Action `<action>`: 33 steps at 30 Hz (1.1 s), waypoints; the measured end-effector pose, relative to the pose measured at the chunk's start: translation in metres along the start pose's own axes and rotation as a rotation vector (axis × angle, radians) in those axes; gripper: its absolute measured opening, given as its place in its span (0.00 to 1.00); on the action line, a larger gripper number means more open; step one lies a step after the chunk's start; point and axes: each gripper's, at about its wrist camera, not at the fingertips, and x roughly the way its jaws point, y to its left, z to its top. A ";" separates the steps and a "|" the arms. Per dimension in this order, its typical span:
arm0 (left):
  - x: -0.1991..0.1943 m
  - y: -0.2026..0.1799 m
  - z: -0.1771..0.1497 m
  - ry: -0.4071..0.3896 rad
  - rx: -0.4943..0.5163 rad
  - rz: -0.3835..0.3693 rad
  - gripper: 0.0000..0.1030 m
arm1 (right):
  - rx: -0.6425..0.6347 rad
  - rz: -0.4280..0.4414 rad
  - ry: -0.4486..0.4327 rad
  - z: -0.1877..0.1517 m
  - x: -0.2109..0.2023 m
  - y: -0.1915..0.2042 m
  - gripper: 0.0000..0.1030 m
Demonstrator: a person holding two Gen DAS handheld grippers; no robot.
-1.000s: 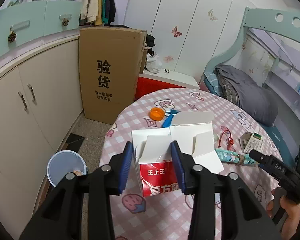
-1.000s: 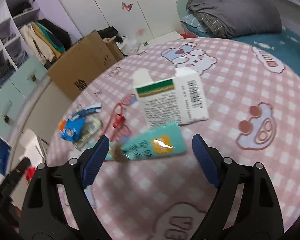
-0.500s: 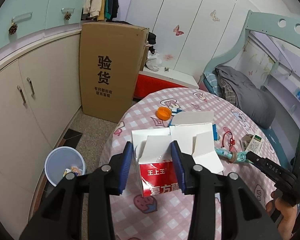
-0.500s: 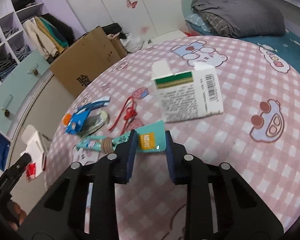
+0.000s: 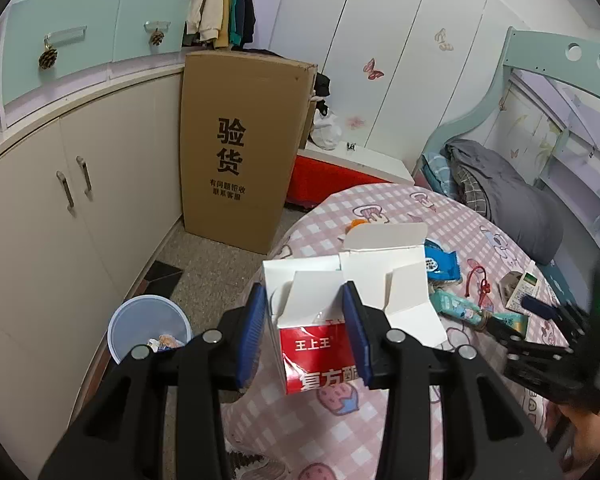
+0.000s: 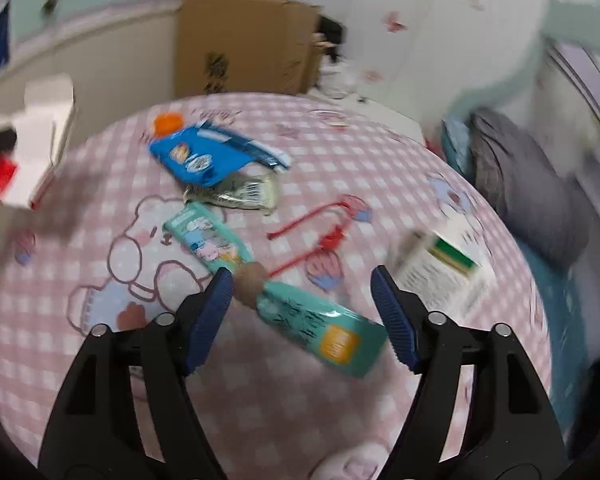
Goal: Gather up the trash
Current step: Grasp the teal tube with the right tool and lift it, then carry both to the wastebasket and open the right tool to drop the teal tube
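Pink-checked table (image 5: pixel 380 436) beside the bin (image 5: pixel 150 330): left claw (image 5: pixel 306 336) clamped the red-and-white carton (image 5: pixel 316 344) for binning, while right claw (image 6: pixel 302 314), jaws just reopened, straddled the teal tube (image 6: pixel 312 320) ungripped.

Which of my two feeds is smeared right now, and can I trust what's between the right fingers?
Left wrist view: sharp; the red and white carton reads clearly in the left gripper. Right wrist view: motion-blurred, worst at the edges; the teal tube stays recognisable between the right gripper's open jaws.
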 end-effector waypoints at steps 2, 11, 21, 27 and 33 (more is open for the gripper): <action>-0.001 0.003 -0.001 0.000 0.001 0.002 0.37 | -0.016 0.061 0.054 0.003 0.011 0.001 0.68; -0.002 0.021 -0.002 0.008 -0.028 0.000 0.37 | 0.106 0.141 0.132 -0.004 -0.005 0.006 0.23; -0.005 0.033 -0.004 -0.004 -0.049 -0.018 0.37 | 0.146 0.185 0.037 0.010 -0.023 0.045 0.19; -0.014 0.061 0.000 -0.028 -0.088 -0.012 0.37 | 0.212 0.284 -0.078 0.029 -0.046 0.075 0.19; -0.017 0.101 0.005 -0.044 -0.137 0.013 0.37 | 0.209 0.400 -0.111 0.058 -0.047 0.122 0.19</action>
